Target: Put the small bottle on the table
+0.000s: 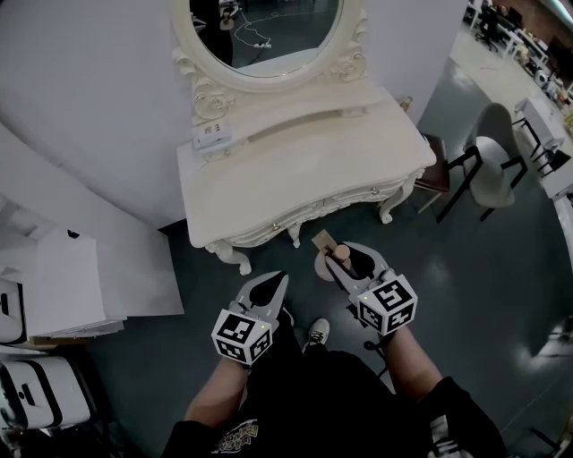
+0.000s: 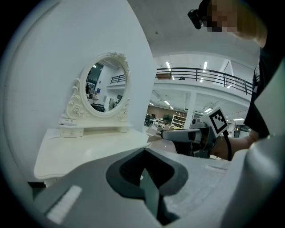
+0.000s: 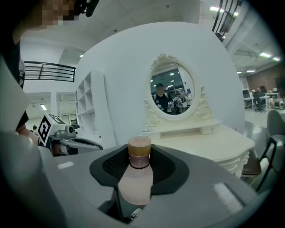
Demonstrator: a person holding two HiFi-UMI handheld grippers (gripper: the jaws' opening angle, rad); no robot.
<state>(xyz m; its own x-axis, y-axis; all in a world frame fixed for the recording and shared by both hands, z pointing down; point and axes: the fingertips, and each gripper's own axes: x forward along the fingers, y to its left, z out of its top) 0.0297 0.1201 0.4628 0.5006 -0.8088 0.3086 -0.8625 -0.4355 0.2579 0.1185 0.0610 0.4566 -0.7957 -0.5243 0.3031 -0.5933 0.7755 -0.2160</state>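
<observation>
A small pink bottle (image 3: 136, 176) with a tan cap is clamped between the jaws of my right gripper (image 3: 139, 162); in the head view the bottle (image 1: 339, 253) pokes out of that gripper (image 1: 351, 259) just in front of the table's front edge. The cream dressing table (image 1: 295, 161) with an oval mirror (image 1: 269, 27) stands ahead, its top bare apart from a small box at the back left. My left gripper (image 1: 273, 284) hangs lower and to the left, shut with nothing in it. In the left gripper view its jaws (image 2: 144, 176) meet, and the right gripper (image 2: 196, 136) shows beyond.
White shelving and boxes (image 1: 54, 286) stand at the left. A chair (image 1: 488, 165) and a dark stool (image 1: 436, 174) sit right of the table. The white wall (image 1: 89, 98) curves behind it. A small label box (image 1: 212, 136) rests at the table's back left.
</observation>
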